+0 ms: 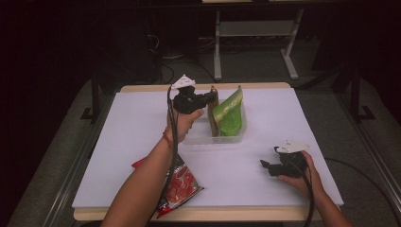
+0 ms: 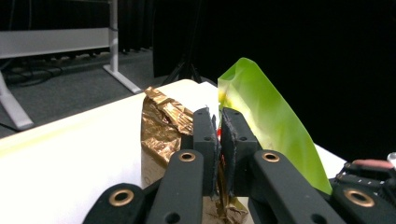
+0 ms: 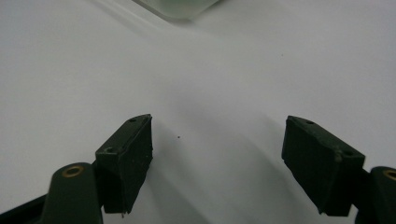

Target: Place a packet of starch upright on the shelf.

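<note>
My table (image 1: pixel 283 123) has a matt white top over a pale wooden edge. The bin (image 1: pixel 215 138) is clear, smooth plastic. In it, the gold bag (image 2: pixel 161 123) looks like crinkled, shiny foil, and the green bag (image 2: pixel 271 116) is glossy film. My jaws are matt black with brass-coloured rivets. The red bag (image 1: pixel 182 187) shines like plastic.

The left forearm (image 1: pixel 142 184) covers the middle of the red snack bag (image 1: pixel 182 187) at the near edge of the desk (image 1: pixel 265 142), so its print is unreadable; in the left gripper view the left tongs (image 2: pixel 218 140) hide the lower part of the gold packet (image 2: pixel 161 126), and whether they pinch it cannot be told; the green pouch (image 2: pixel 271 126) is blurred; the clear tray (image 3: pixel 180 7) is cut off by the top edge of the right gripper view
</note>
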`<state>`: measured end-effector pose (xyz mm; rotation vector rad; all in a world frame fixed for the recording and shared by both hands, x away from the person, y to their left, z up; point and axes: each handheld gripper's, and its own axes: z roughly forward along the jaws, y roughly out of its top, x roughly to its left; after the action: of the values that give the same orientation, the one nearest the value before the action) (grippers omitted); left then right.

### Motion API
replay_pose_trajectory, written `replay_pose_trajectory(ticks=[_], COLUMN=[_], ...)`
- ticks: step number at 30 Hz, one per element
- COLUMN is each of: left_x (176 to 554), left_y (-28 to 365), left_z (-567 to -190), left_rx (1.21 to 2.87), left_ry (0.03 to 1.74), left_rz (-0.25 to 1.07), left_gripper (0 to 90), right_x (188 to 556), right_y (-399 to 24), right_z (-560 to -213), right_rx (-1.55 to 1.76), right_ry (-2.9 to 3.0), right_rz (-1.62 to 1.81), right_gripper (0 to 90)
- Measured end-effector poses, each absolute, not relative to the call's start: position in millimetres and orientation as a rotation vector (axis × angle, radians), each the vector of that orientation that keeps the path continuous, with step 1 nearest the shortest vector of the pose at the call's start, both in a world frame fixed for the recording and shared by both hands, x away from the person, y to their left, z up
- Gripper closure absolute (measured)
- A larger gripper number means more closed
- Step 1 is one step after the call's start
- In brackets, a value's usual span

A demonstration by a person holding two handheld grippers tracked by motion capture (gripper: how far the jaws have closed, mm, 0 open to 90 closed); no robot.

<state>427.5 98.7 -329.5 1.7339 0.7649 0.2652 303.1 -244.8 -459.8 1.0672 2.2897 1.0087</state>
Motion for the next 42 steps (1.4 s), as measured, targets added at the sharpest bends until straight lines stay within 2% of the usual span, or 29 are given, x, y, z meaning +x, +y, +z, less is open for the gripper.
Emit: replay_pose_trajectory(ticks=[5, 11, 29, 32, 42], left_x=[424, 419, 399, 394, 372], left_y=[106, 122, 153, 159, 196], left_z=[-325, -321, -326, -328, -350], left_rx=[1.748, 1.781, 1.882, 1.904, 2.026], left_ry=[0.761, 0.727, 0.663, 0.663, 0.62], left_rz=[0.297, 0.33, 0.396, 0.411, 0.442], left_gripper=[75.8, 69.5, 58.1, 53.2, 44.6], right_x=[303, 303, 303, 303, 305], right_y=[-245, -245, -244, -245, -245], right_z=[-460, -460, -460, -460, -459], right_rx=[1.063, 1.059, 1.058, 1.06, 1.071], right_ry=[2.289, 2.287, 2.289, 2.289, 2.291], right_rz=[1.011, 1.011, 1.006, 1.007, 1.01], right_gripper=[23.9, 23.9, 23.9, 23.9, 23.9])
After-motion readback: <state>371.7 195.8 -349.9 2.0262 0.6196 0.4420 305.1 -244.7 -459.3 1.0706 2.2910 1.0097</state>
